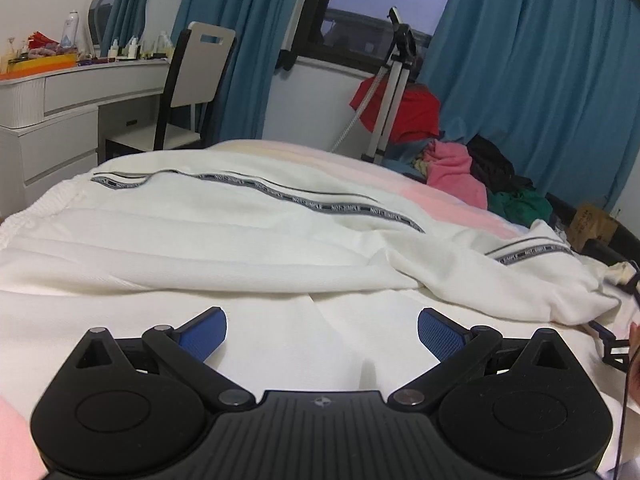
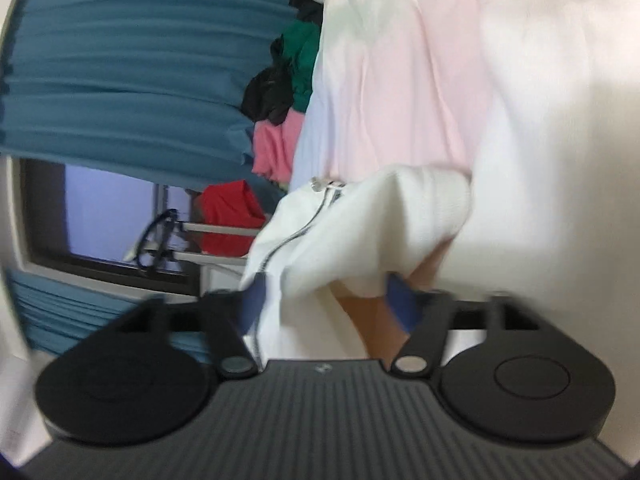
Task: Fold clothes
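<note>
Spreading over the bed, near edge: white knit trousers with a grey lettered side stripe (image 1: 256,216) lie flat across the pink and white bed sheet (image 1: 452,196), elastic waistband to the left, legs running right.
Left gripper (image 1: 322,334): black claw with blue ribbed pads (image 1: 204,334), spread wide, low over the plain white cloth at the near edge, with nothing between the pads.
Right gripper (image 2: 326,306): its view is rolled on its side and blurred; the claw is spread, and a bunched fold of the white trousers hangs in the gap, its grey stripe running past the left pad (image 2: 252,304). Whether either pad touches the cloth cannot be told through the blur.
Trouser leg, right side: in the left wrist view the far leg end lies rumpled and turned over on itself near the bed's right edge, the stripe showing again there.
Right edge of left wrist view: a sliver of the right gripper's black frame and a fingertip beside the rumpled leg.
Beyond the trousers: a heap of pink, black and green clothes (image 1: 480,176) on the bed's far corner.
Further back: a silver tripod (image 1: 388,92) before a red cloth (image 1: 416,112), teal curtains (image 1: 532,72) flanking a dark window.
Far left: white dressing table (image 1: 60,100) with bottles, a mirror, and a white-backed chair (image 1: 196,76).
</note>
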### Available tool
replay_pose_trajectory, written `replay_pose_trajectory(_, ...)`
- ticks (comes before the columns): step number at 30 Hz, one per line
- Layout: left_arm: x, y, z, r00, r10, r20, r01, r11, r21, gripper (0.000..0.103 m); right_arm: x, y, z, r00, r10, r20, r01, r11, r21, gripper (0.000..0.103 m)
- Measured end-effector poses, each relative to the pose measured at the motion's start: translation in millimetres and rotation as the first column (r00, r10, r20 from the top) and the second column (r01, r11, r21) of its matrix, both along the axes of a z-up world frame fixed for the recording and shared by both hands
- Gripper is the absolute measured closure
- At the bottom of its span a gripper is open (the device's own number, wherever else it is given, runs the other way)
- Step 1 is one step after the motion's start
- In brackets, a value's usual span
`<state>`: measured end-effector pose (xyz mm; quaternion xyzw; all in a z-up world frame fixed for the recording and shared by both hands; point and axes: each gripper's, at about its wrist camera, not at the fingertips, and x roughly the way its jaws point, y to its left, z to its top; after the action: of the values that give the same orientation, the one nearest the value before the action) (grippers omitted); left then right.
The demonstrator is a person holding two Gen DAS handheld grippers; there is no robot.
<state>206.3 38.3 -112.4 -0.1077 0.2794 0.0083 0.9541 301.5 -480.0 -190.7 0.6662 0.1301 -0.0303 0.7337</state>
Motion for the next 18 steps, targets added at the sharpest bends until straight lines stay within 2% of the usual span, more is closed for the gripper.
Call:
replay_pose_trajectory(2, -0.3, -4.0, -3.6, 1.0, -0.002, 0.0, 0.002, 1.0, 0.021, 0.0, 9.4, -4.0, 2.2, 1.0, -0.01, 0.024, 0.009, 1.0, 0.015, 0.03)
replay_pose_trajectory(3, 0.4, -5.4, -5.5, 1.0, -0.004, -0.003, 0.004, 1.0, 0.025, 0.0, 16.2, -6.9, 0.5, 1.0, -0.012, 0.002, 0.012, 0.999, 0.036, 0.03)
replay_pose_trajectory(5, 2.1, -7.9, -9.4, 1.0, -0.007, -0.008, 0.007, 0.999, 0.032, 0.0, 32.3, -12.5, -9.3, 1.0, -0.001, -0.016, 0.003, 0.993, 0.116, 0.03)
replay_pose_trajectory(6, 3.3, -9.2, -10.9, 1.0, -0.004, -0.012, 0.004, 0.999, 0.036, 0.0, 40.1, -17.0, -7.4, 0.999, 0.001, -0.035, 0.003, 0.996, 0.094, 0.03)
replay_pose_trajectory(7, 4.6, -9.6, -12.0, 1.0, 0.001, -0.015, -0.001, 0.999, 0.039, 0.0, 48.6, -21.2, -2.4, 0.998, -0.001, -0.07, 0.004, 0.999, 0.047, 0.037)
replay_pose_trajectory(8, 6.0, -9.9, -13.0, 1.0, 0.008, -0.017, -0.007, 0.999, 0.039, 0.0, 57.0, -25.4, 2.6, 0.994, -0.003, -0.105, 0.004, 1.0, 0.001, 0.059)
replay_pose_trajectory(10, 9.1, -11.5, -14.0, 1.0, 0.012, -0.018, -0.011, 0.999, 0.034, 0.0, 74.0, -33.9, 12.7, 0.985, -0.014, -0.174, -0.002, 0.996, -0.092, 0.092)
replay_pose_trajectory(13, 11.2, -14.8, -13.2, 1.0, -0.001, 0.008, 0.0, 0.999, 0.048, 0.0, 90.1, -44.5, 45.9, 0.973, -0.005, -0.229, -0.059, 0.959, -0.275, 0.094)
replay_pose_trajectory(16, 11.8, -17.9, -12.0, 0.999, -0.022, 0.032, 0.019, 0.997, 0.075, 0.0, 98.3, -53.8, 89.8, 0.985, -0.042, -0.165, -0.028, 0.916, -0.4, 0.094)
replay_pose_trajectory(18, 12.2, -19.2, -11.0, 0.998, -0.042, 0.042, 0.038, 0.996, 0.078, 0.001, 94.0, -59.0, 112.3, 0.994, -0.063, -0.093, 0.012, 0.878, -0.478, 0.095)
